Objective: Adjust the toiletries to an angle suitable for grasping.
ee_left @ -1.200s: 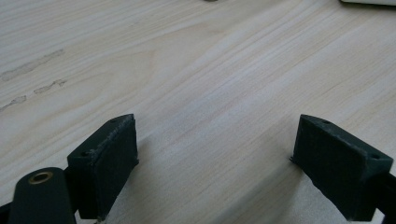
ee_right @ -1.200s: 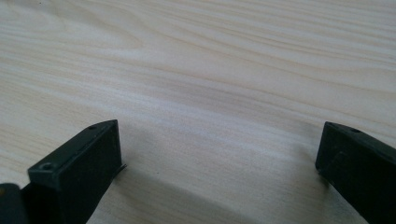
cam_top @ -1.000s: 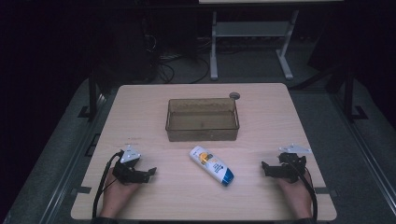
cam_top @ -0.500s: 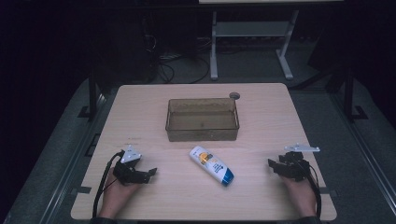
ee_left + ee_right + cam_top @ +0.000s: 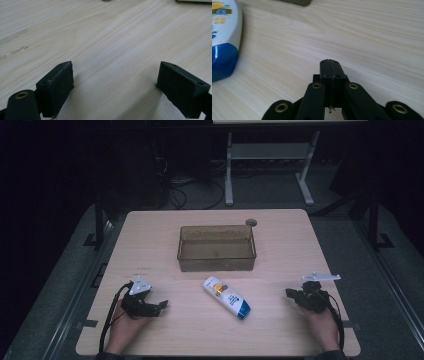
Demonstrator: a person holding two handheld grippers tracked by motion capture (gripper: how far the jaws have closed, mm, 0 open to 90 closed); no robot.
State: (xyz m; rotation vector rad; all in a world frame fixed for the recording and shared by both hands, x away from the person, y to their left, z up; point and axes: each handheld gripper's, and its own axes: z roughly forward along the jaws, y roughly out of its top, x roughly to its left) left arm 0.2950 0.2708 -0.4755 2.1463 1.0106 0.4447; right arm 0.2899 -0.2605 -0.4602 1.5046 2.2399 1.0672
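Jaws of right gripper [image 5: 329,62] just closed, empty; bottle [image 5: 226,297] unmoved.

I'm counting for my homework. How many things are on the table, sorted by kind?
Bottle: 1
Clear box: 1
Small round disc: 1
Hand-held tools: 2, the left tool and the right tool
Total: 5

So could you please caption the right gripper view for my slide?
Right gripper shut on nothing over the wooden table, beside a white-and-blue bottle.

White bottle [image 5: 226,297], blue cap, lying flat on table, diagonal.
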